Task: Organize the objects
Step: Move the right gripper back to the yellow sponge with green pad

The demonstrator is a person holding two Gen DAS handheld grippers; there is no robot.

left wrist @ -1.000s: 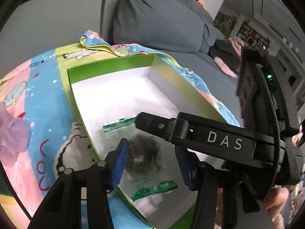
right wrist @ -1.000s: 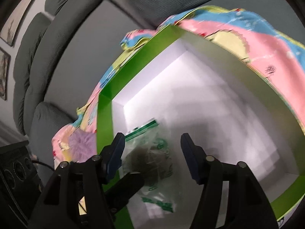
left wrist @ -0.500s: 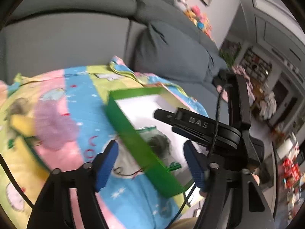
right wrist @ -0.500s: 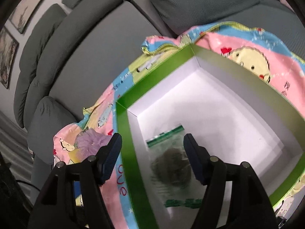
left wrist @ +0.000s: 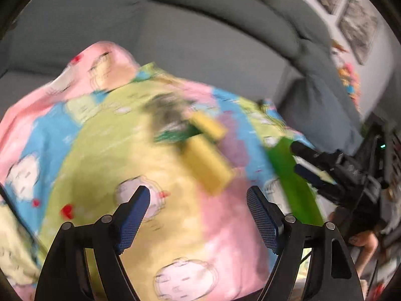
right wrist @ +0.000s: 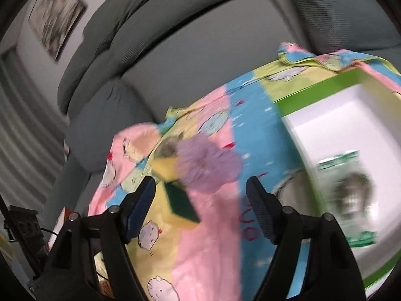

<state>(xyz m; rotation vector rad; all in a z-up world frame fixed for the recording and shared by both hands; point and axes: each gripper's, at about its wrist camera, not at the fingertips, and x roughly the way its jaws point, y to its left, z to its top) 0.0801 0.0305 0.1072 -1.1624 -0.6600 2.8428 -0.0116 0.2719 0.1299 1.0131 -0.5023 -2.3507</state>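
A green box (right wrist: 313,90) with a white inside stands on a colourful cartoon blanket (right wrist: 205,250). In it lies a clear bag with a dark scourer (right wrist: 351,195). Left of the box sits a blurred pile: a purple fluffy piece (right wrist: 208,165), a yellow-and-green sponge (right wrist: 180,200), and a second yellow sponge (right wrist: 163,168). My right gripper (right wrist: 201,188) hovers over this pile, jaws opening with nothing between them. In the left wrist view two yellow sponges (left wrist: 208,168) and another dark scourer bag (left wrist: 168,118) lie ahead. My left gripper (left wrist: 198,200) is opening too, empty above the blanket.
The blanket covers a grey sofa (left wrist: 175,37) with thick back cushions (right wrist: 175,12). The green box's wall (left wrist: 293,175) shows at the right of the left wrist view, with the right gripper's black body (left wrist: 338,175) beside it. Framed pictures (right wrist: 55,20) hang on the wall.
Both grippers let go of the scourer bag, pulled out of the box and swung left over the blanket toward the sponge pile. Their jaws stand wider. The bag stays in the box.
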